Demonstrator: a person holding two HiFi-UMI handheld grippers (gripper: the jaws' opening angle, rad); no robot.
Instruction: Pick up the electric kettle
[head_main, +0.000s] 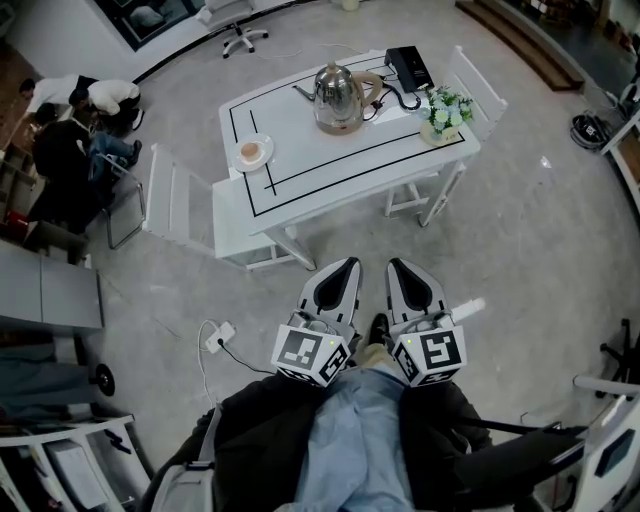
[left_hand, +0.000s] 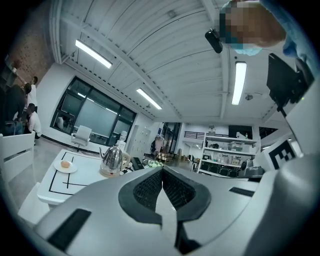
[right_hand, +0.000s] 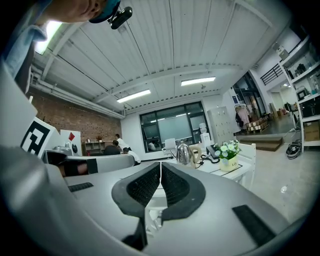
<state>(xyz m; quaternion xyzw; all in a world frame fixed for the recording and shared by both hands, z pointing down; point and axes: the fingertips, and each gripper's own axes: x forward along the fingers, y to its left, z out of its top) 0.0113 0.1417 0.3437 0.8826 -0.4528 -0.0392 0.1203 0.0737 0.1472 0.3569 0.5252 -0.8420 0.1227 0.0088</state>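
Observation:
A shiny steel electric kettle (head_main: 338, 97) with a pale handle stands on its base near the back of a white table (head_main: 300, 175). It also shows small in the left gripper view, kettle (left_hand: 112, 161), and in the right gripper view, kettle (right_hand: 184, 153). My left gripper (head_main: 350, 264) and right gripper (head_main: 397, 265) are side by side above the floor, well short of the table's near edge. Both are shut with nothing between their jaws, left gripper (left_hand: 162, 170), right gripper (right_hand: 160, 164).
On the table are a plate with a bun (head_main: 251, 152), a black box with a cable (head_main: 408, 66) and a pot of flowers (head_main: 443, 113). White chairs (head_main: 170, 203) flank the table. People sit at the far left (head_main: 70, 150). A power strip (head_main: 220, 336) lies on the floor.

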